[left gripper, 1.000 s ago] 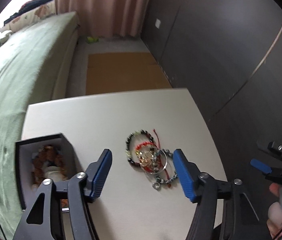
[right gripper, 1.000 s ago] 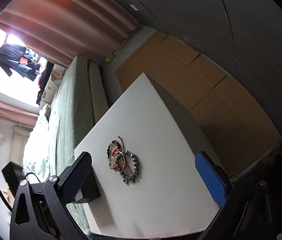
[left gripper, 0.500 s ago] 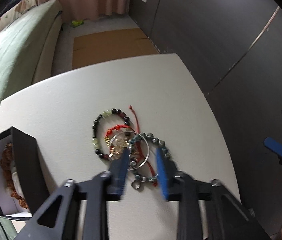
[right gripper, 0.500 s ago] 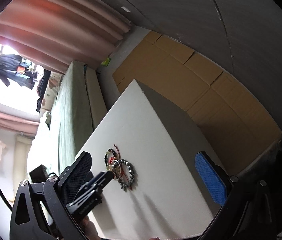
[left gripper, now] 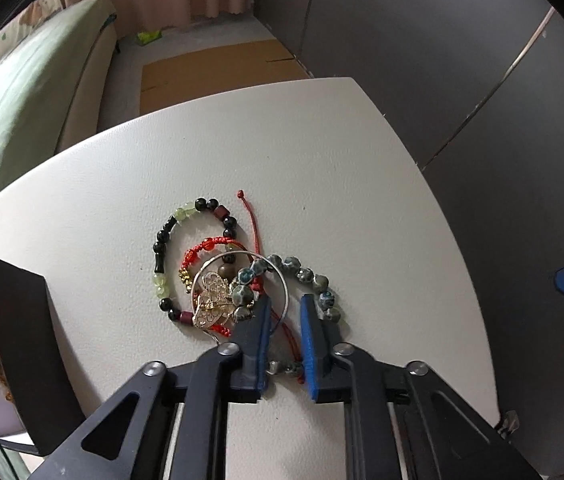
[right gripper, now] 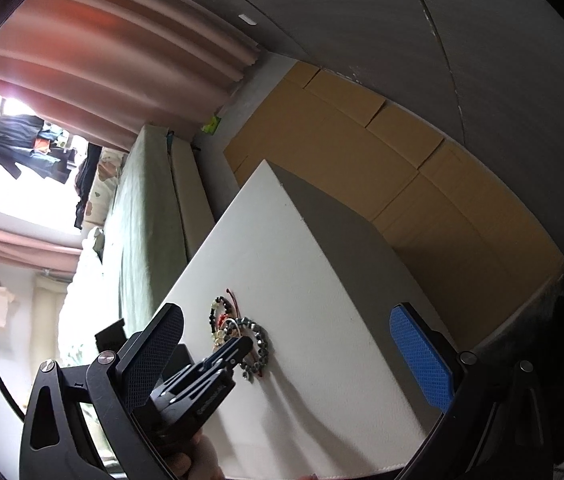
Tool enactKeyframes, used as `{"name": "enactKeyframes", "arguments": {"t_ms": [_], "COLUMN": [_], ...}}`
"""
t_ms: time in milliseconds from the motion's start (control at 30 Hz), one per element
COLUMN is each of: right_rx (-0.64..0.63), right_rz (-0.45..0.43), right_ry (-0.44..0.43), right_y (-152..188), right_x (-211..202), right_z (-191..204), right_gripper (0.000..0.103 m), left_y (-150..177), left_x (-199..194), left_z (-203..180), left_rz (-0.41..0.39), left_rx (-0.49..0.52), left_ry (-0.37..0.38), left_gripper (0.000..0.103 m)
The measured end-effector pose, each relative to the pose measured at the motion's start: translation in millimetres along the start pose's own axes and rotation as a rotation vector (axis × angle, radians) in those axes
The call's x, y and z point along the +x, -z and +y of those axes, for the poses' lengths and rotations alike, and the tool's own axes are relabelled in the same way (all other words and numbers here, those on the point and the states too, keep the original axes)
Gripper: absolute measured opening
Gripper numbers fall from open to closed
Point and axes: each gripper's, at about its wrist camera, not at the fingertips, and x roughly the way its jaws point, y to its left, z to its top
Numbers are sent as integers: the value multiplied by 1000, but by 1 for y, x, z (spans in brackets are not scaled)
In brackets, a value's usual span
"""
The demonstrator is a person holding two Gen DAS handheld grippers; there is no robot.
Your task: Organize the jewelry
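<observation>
At nine o'clock in the left wrist view stands a black jewelry box (left gripper: 21,344), its white lining showing an amber beaded piece inside. Moving right, near the middle of the white worktop (left gripper: 362,184), the tangle of jewelry lies in one heap: a black-and-green beaded bracelet (left gripper: 161,248) at ten o'clock of the pile, a red cord bracelet (left gripper: 255,224) threading through it, a gold filigree pendant (left gripper: 211,304), a thin silver hoop (left gripper: 284,292) and a grey-blue beaded bracelet (left gripper: 306,276) toward three o'clock.

The left gripper (left gripper: 284,312) sits at six o'clock of the heap, its jaws narrowed but not clenched, straddling the hoop's rim and a run of red cord; whether they already pinch anything cannot be told.

All of it looks light. The beads are likely hard and slippery, the cord limp, and the filigree probably delicate. Because the pieces overlap, lifting one may drag the others. The stiff hoop wire, or a bead strand taken across its string, seems the safest hold.

Farthest right, the right gripper (right gripper: 294,336) hangs off the worktop's edge, jaws spread wide and holding nothing.
</observation>
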Motion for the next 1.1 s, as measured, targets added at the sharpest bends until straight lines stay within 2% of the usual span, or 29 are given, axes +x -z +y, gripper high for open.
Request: {"name": "enactKeyframes", "arguments": {"t_ms": [33, 67, 467, 633, 700, 767, 900, 967, 1100], "right_rx": [-3, -8, -100, -139, -167, -183, -219, -237, -282], "right_rz": [2, 4, 68, 93, 108, 130, 179, 193, 217], "right_ry": [-2, -3, 3, 12, 23, 16, 5, 12, 49], "right_y": [1, 1, 17, 29, 33, 38, 48, 54, 64], "right_x": [0, 1, 28, 46, 57, 67, 90, 99, 116], "right_z": [1, 2, 32, 48, 57, 65, 82, 88, 98], "right_gripper": [103, 103, 103, 103, 97, 82, 68, 56, 50], "left_y": [1, 2, 22, 29, 31, 33, 35, 35, 36], "left_x": [1, -1, -70, -80, -86, -90, -98, -101, -97], "left_z": [-1, 2, 60, 85, 95, 103, 118, 123, 127], "left_rz": [-1, -8, -196, -230, -247, -256, -274, -283, -257], "left_rx": [-3, -13, -179, -241, -257, -270, -296, -302, -292], "left_ry": [0, 8, 140, 183, 192, 197, 220, 229, 242], "left_gripper": [3, 2, 2, 2, 2, 2, 1, 2, 2]}}
